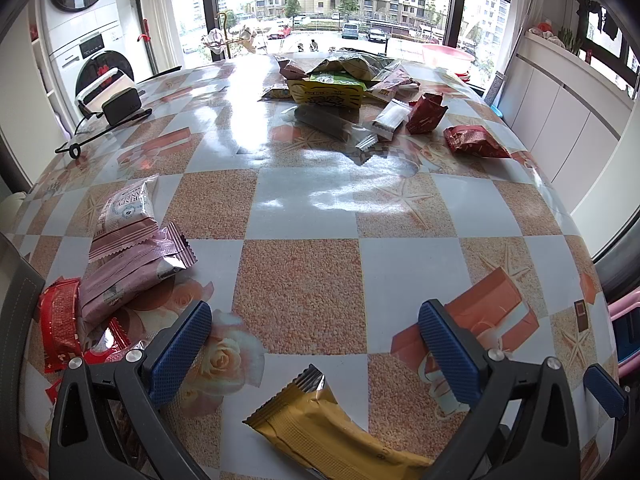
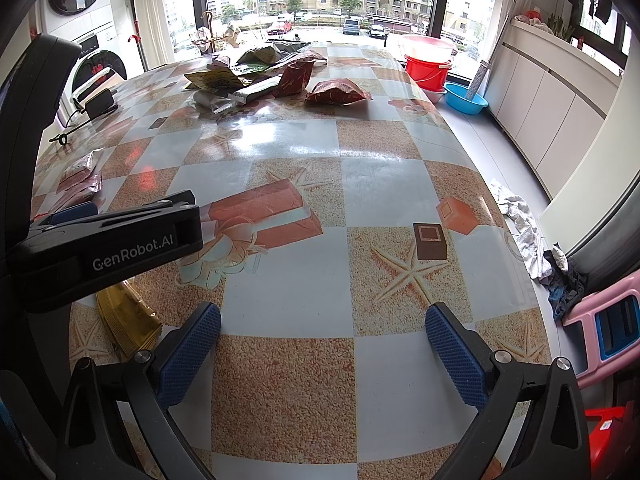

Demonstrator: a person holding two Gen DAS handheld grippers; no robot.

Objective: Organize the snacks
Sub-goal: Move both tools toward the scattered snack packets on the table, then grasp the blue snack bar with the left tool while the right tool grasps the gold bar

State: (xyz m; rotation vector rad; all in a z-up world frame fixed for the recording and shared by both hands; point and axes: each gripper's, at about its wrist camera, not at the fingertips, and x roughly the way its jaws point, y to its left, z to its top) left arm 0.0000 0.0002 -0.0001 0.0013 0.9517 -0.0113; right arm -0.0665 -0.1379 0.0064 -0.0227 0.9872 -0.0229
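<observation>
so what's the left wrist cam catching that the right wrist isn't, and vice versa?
Left wrist only: the pink and red packets sorted at the near left, seen in full, and the whole yellow wrapper lying between the open left gripper. Right wrist only: red bucket, blue basin, clothes on the floor, and the left gripper's body from the side. The right gripper is open, over bare tablecloth. Both: the unsorted snack pile at the far end, checkered table, windows.

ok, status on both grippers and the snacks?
Left gripper open, yellow bar lying between its fingers, not gripped. Right gripper open over bare table. Pink packets near left; pile far side. Nothing blocking.
</observation>
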